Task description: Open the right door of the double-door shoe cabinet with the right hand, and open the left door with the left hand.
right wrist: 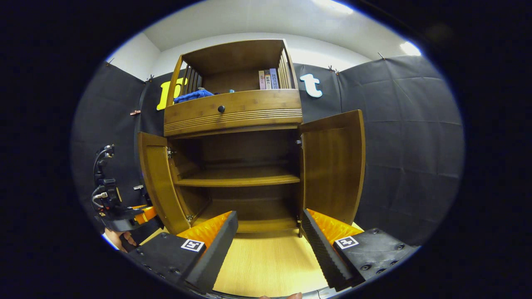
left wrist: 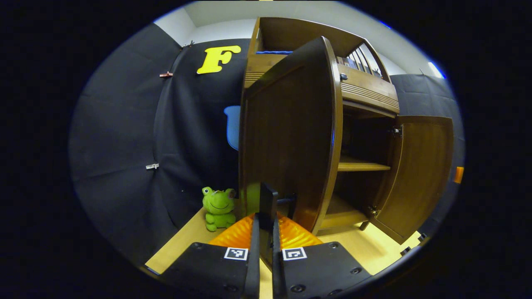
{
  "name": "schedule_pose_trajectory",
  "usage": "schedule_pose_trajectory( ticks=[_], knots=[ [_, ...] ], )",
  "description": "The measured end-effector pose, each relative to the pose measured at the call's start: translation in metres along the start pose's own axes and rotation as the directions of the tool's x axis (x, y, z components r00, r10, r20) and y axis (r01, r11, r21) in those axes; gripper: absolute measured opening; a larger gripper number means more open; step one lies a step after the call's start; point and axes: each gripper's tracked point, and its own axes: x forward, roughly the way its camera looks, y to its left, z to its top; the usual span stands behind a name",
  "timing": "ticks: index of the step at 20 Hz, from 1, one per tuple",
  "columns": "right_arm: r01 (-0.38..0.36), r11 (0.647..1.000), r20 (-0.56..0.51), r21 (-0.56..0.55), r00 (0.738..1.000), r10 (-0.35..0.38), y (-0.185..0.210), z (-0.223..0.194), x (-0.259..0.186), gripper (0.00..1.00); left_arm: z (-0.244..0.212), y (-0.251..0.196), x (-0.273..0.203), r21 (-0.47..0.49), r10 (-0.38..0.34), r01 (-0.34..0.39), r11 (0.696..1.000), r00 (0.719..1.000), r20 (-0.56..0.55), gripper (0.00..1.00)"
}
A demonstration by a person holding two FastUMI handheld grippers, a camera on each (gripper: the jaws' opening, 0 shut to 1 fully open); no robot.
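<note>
The wooden shoe cabinet (right wrist: 249, 109) stands with both doors swung wide. In the left gripper view the left door (left wrist: 291, 137) fills the middle, its outer face towards me. My left gripper (left wrist: 266, 218) sits low against that face, its orange fingers drawn together on a dark handle piece (left wrist: 268, 198). The right door (left wrist: 419, 174) hangs open beyond. In the right gripper view my right gripper (right wrist: 269, 214) is open and holds nothing, centred before the cabinet's open front. It lies between the left door (right wrist: 156, 182) and the right door (right wrist: 332, 166). The left gripper (right wrist: 116, 207) shows outside the left door.
A green plush frog (left wrist: 218, 207) sits on the light wooden floor left of the cabinet. Inside is a middle shelf (right wrist: 237, 178). A drawer with a black knob (right wrist: 221, 109) tops the doors. Books (right wrist: 268, 79) and a blue cloth (right wrist: 193, 95) lie above.
</note>
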Motion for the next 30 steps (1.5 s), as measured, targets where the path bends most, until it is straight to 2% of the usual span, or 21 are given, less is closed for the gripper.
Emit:
schedule_pose_trajectory(
  ticks=[5, 7, 10, 15, 16, 17, 21, 22, 23, 24, 25, 26, 28, 30],
  knots=[
    [-0.001, 1.0, 0.009, 0.003, 1.0, 0.001, 0.01, 0.002, 0.002, 1.0, 0.006, 0.026, -0.012, 0.001, 0.015, -0.015, 1.0, 1.0, 0.019, 0.11],
    [-0.002, 1.0, 0.014, 0.002, 1.0, 0.002, 0.015, 0.002, 0.002, 0.92, 0.007, 0.034, -0.014, 0.01, 0.016, -0.017, 1.0, 1.0, 0.025, 0.09],
    [0.0, 1.0, 0.019, -0.001, 1.0, 0.0, 0.017, 0.003, 0.003, 0.98, 0.013, 0.048, -0.019, 0.01, 0.033, -0.033, 0.999, 0.999, 0.036, 0.09],
    [-0.005, 1.0, 0.023, -0.019, 1.0, 0.005, 0.023, 0.008, 0.006, 0.98, 0.017, 0.07, -0.027, -0.024, 0.056, -0.055, 0.998, 0.998, 0.037, 0.09],
    [-0.008, 1.0, 0.027, -0.022, 1.0, 0.009, 0.023, 0.011, 0.007, 1.0, 0.018, 0.07, -0.029, -0.039, 0.049, -0.048, 0.998, 0.998, 0.037, 0.13],
    [-0.008, 1.0, 0.031, -0.022, 0.999, 0.009, 0.023, 0.013, 0.008, 0.98, 0.014, 0.071, -0.032, -0.047, 0.046, -0.044, 0.998, 0.998, 0.034, 0.07],
    [-0.005, 1.0, 0.044, -0.018, 0.999, 0.006, 0.019, 0.016, 0.016, 0.98, 0.021, 0.061, -0.045, -0.02, 0.034, -0.033, 0.999, 0.998, 0.052, 0.06],
    [-0.005, 1.0, 0.041, -0.016, 0.999, 0.005, 0.018, 0.015, 0.017, 0.98, 0.023, 0.058, -0.048, -0.02, 0.029, -0.028, 0.999, 0.998, 0.051, 0.13],
    [-0.005, 1.0, 0.04, -0.014, 0.999, 0.006, 0.017, 0.015, 0.019, 0.98, 0.023, 0.054, -0.051, -0.027, 0.024, -0.022, 0.999, 0.998, 0.052, 0.06],
    [-0.006, 1.0, 0.04, -0.012, 0.999, 0.007, 0.015, 0.015, 0.021, 0.98, 0.025, 0.051, -0.056, -0.03, 0.026, -0.024, 0.999, 0.998, 0.056, 0.06],
    [-0.006, 1.0, 0.038, -0.011, 0.999, 0.007, 0.013, 0.015, 0.021, 0.98, 0.027, 0.052, -0.062, -0.026, 0.038, -0.036, 0.999, 0.997, 0.062, 0.13],
    [-0.008, 1.0, 0.036, -0.011, 0.999, 0.009, 0.012, 0.014, 0.022, 0.98, 0.028, 0.052, -0.066, -0.014, 0.051, -0.05, 0.999, 0.996, 0.067, 0.08],
    [-0.014, 1.0, 0.035, -0.013, 0.999, 0.015, 0.01, 0.014, 0.023, 1.0, 0.027, 0.043, -0.072, 0.012, 0.046, -0.047, 0.999, 0.997, 0.064, 0.32],
    [-0.024, 1.0, 0.034, -0.015, 0.999, 0.024, 0.008, 0.014, 0.023, 0.98, 0.034, 0.042, -0.081, 0.046, 0.078, -0.083, 0.995, 0.993, 0.093, 0.56]
  ],
)
